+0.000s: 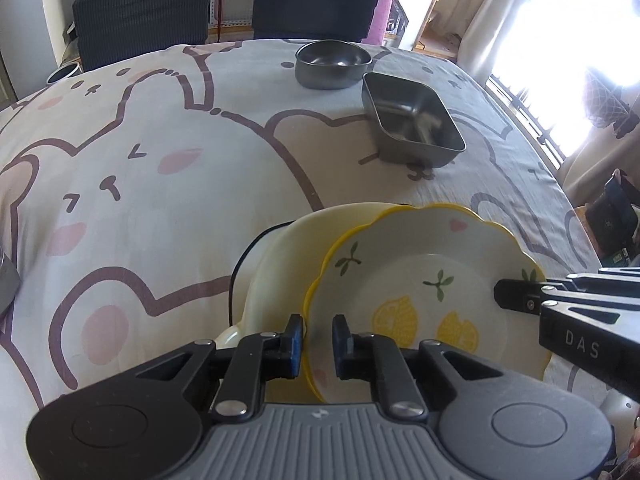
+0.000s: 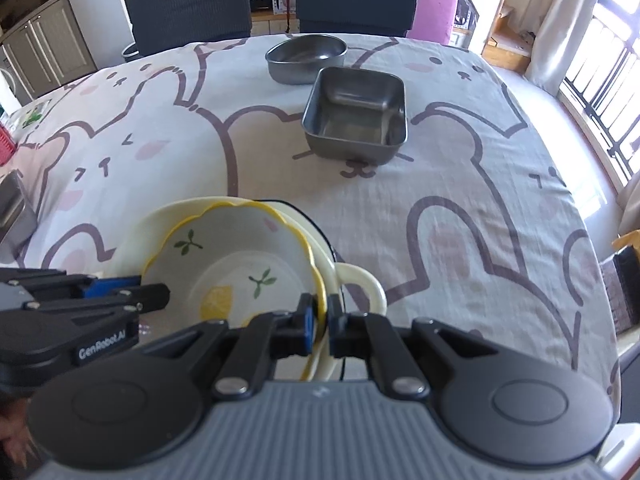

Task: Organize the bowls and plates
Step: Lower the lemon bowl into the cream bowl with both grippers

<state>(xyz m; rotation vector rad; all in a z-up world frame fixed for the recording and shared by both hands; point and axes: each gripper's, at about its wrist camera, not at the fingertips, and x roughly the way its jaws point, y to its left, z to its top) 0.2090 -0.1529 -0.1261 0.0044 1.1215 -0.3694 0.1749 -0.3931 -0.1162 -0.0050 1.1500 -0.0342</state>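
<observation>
A scalloped, yellow-rimmed plate with a lemon print (image 1: 420, 264) (image 2: 240, 256) lies tilted inside a cream bowl with a loop handle (image 1: 288, 248) (image 2: 360, 280). A dark-rimmed dish peeks out beneath the bowl. My left gripper (image 1: 319, 344) (image 2: 148, 288) straddles the plate's near-left rim. Its outer pad is against the rim, and a slit shows on the inner side. My right gripper (image 2: 321, 328) (image 1: 500, 294) is shut on the opposite rim. A round steel bowl (image 1: 332, 64) (image 2: 306, 58) and a rectangular steel dish (image 1: 412, 120) (image 2: 356, 116) stand farther back.
The table wears a cartoon-bear cloth (image 1: 160, 160). Two dark chairs (image 1: 140, 12) (image 1: 316, 0) stand at its far edge. Another steel container (image 2: 14, 208) sits at the left edge. The table's right edge drops off toward a bright window (image 2: 600, 80).
</observation>
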